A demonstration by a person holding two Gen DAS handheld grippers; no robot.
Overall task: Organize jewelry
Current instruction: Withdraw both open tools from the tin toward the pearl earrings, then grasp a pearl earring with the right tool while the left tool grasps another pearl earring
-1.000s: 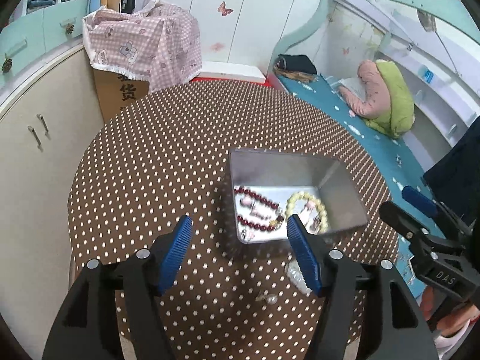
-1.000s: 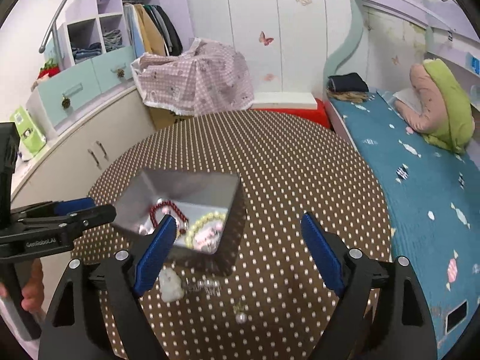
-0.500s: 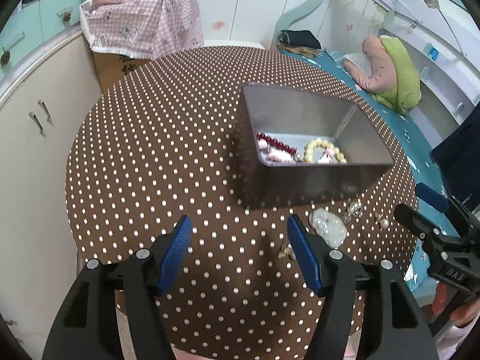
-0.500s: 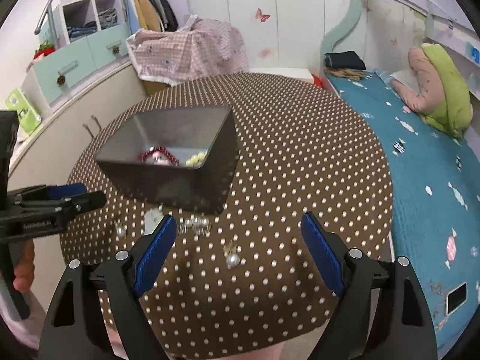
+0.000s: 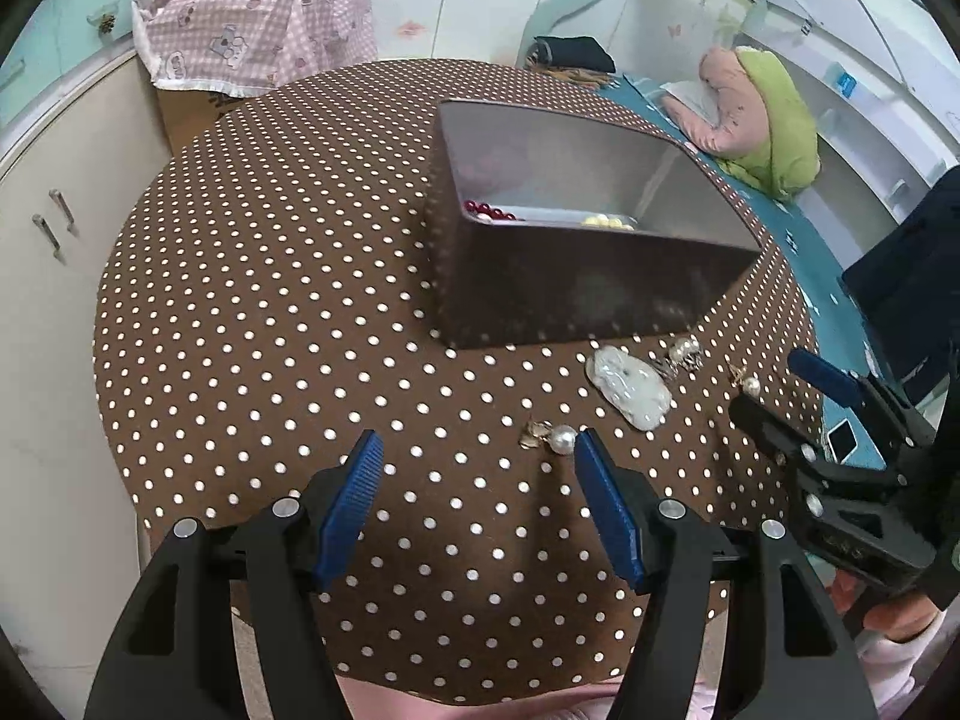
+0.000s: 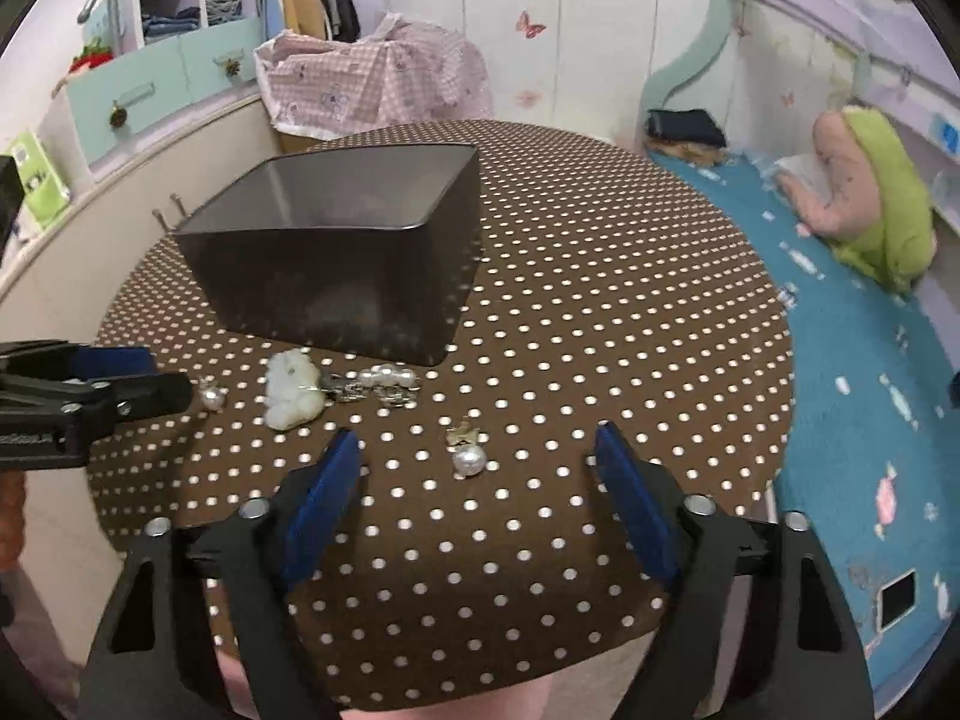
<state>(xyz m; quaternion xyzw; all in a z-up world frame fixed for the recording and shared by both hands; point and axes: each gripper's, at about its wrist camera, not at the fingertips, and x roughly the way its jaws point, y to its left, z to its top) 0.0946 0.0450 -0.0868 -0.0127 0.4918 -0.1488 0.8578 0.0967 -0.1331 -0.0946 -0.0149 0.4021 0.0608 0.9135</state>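
Observation:
A grey metal box (image 5: 600,282) (image 6: 336,276) stands on the round dotted table and holds a red bead bracelet (image 5: 489,211) and a cream bead bracelet (image 5: 603,220). In front of it lie a white jade pendant (image 5: 630,384) (image 6: 292,390), a pearl hair clip (image 5: 681,355) (image 6: 384,384) and two pearl earrings (image 5: 552,437) (image 6: 467,453), the other one at the table edge (image 5: 744,381) (image 6: 211,397). My left gripper (image 5: 477,468) is open, low over the table, just left of an earring. My right gripper (image 6: 480,462) is open around the other earring.
The brown dotted table (image 5: 270,276) is round, with its near edge close below both grippers. A cream cabinet (image 5: 54,228) stands to the left, a bed with a teal sheet (image 6: 870,372) to the right, and a box under pink cloth (image 6: 366,84) behind.
Both grippers have pulled back and dropped low toward the table's near edge. The box now looks farther off and the loose jewelry lies right in front of the fingers.

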